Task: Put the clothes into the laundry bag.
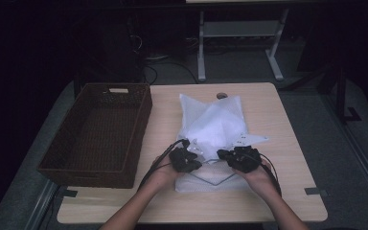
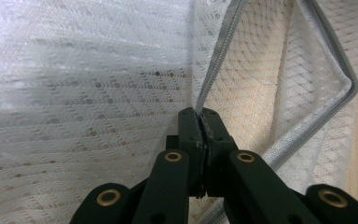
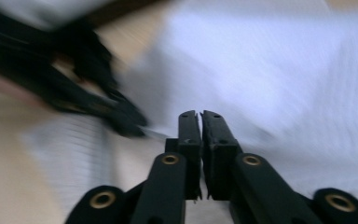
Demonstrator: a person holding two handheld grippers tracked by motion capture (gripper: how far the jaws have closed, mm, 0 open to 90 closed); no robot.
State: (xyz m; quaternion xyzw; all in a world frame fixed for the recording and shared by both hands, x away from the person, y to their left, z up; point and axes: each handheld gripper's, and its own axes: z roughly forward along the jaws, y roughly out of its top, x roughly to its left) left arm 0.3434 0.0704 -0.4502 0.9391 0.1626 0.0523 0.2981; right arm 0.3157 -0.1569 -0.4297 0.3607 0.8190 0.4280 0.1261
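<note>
A white mesh laundry bag (image 1: 214, 132) lies on the table (image 1: 287, 158) beside a brown basket (image 1: 96, 134). The left gripper (image 2: 199, 112) is clamped on the bag's grey zipper edge (image 2: 219, 60). The right gripper (image 3: 200, 114) is closed, seemingly on nothing. It looks like the mouth is being opened; next, the right needs to catch the opposite edge.

High view above my side, facing forward-down over whole table (image 1: 287, 143). My gripper views ride close, looking along jaws; all three share white mesh bag (image 1: 215, 124).
</note>
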